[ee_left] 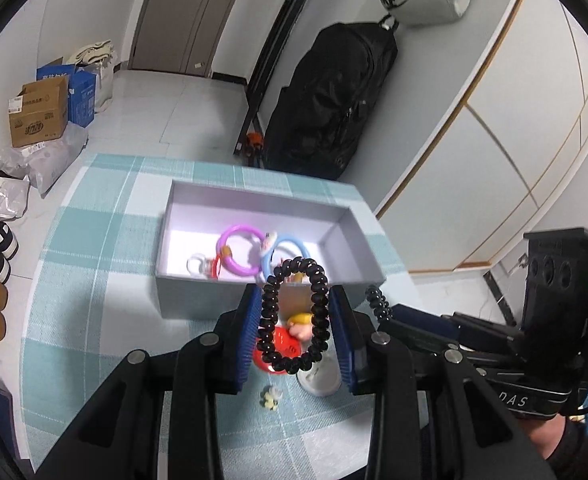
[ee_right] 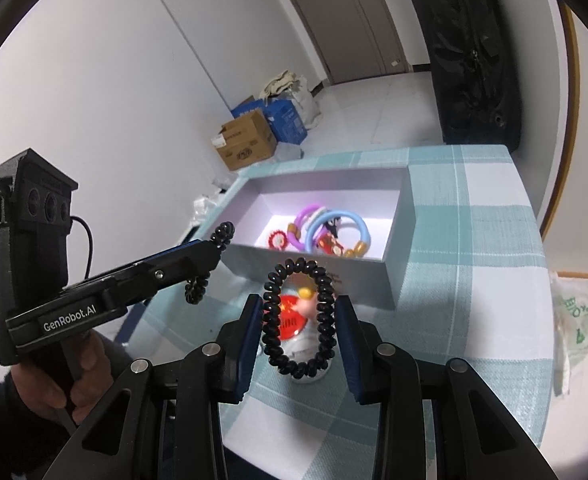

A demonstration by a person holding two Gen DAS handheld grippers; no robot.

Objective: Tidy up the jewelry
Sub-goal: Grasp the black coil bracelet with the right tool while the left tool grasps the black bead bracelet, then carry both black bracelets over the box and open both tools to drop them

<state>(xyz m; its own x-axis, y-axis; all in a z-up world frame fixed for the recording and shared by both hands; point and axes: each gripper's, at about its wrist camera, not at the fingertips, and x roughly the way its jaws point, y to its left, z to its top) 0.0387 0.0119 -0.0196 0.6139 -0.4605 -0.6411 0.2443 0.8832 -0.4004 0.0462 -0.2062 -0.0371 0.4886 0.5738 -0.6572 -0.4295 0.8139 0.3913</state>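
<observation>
Box: your open grey box (ee_left: pixel 253 296) sits on the checked cloth (ee_left: pixel 105 280), its inside walls pale and smooth.
Contents: a purple ring (ee_left: pixel 238 252), a blue ring (ee_left: pixel 289 249), a clear ring (ee_left: pixel 197 266) and small red charms (ee_right: pixel 328 244) lie together on its floor.
Left gripper: your left gripper (ee_left: pixel 296 330) has its ribbed blue pads pinching a black coiled hair tie (ee_left: pixel 294 316), stretched to a tall oval, just short of the box's near wall.
Right gripper: your right gripper (ee_right: pixel 300 328) clamps a second black coiled hair tie (ee_right: pixel 300 318) the same way, also in front of the box.
On the cloth: below the ties lie a red disc charm (ee_left: pixel 283 346) with a small pink and yellow figure (ee_left: pixel 300 326), and a tiny pale charm (ee_left: pixel 271 396) nearer you.
Texture: both ties are glossy spiral cord; the cloth is woven teal and white.
</observation>
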